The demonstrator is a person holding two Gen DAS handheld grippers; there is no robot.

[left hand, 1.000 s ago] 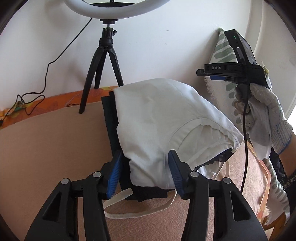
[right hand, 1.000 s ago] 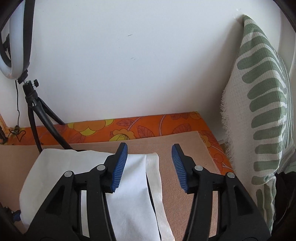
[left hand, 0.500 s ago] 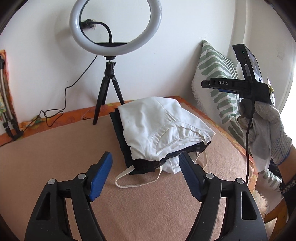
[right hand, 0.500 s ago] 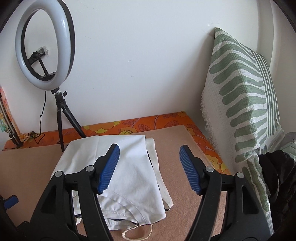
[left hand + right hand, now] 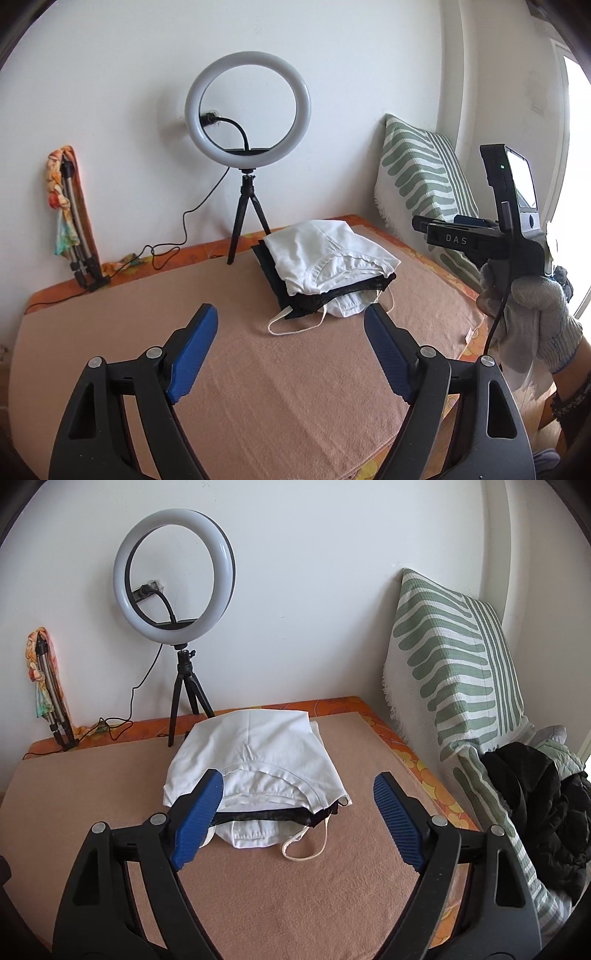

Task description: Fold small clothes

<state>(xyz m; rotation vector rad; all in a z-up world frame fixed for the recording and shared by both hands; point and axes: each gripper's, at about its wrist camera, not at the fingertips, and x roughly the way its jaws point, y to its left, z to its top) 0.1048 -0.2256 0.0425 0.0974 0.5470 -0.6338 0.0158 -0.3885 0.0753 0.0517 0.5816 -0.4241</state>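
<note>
A small stack of folded clothes lies on the tan blanket (image 5: pixel 240 387) near the wall: a white garment (image 5: pixel 325 251) on top, a black garment (image 5: pixel 295 299) under it, and a white piece with loose straps (image 5: pixel 295 328) at the bottom. My left gripper (image 5: pixel 290 321) hovers short of the stack, its jaws opening with nothing between them. My right gripper (image 5: pixel 299 781) hangs above the near edge of the white garment (image 5: pixel 258 753), jaws also opening and empty. A gloved hand (image 5: pixel 532 317) holds the right gripper at the right of the left wrist view.
A ring light on a black tripod (image 5: pixel 247 110) stands behind the stack, its cable running along the wall. A green-striped pillow (image 5: pixel 454 657) leans at the right with a black jacket (image 5: pixel 535 812) beside it. A folded tripod (image 5: pixel 74 229) leans at the left.
Both grippers have drawn back and upward from the stack, and their jaws have spread wider. The left gripper's fingers have left the white garment, and the stack lies still.
</note>
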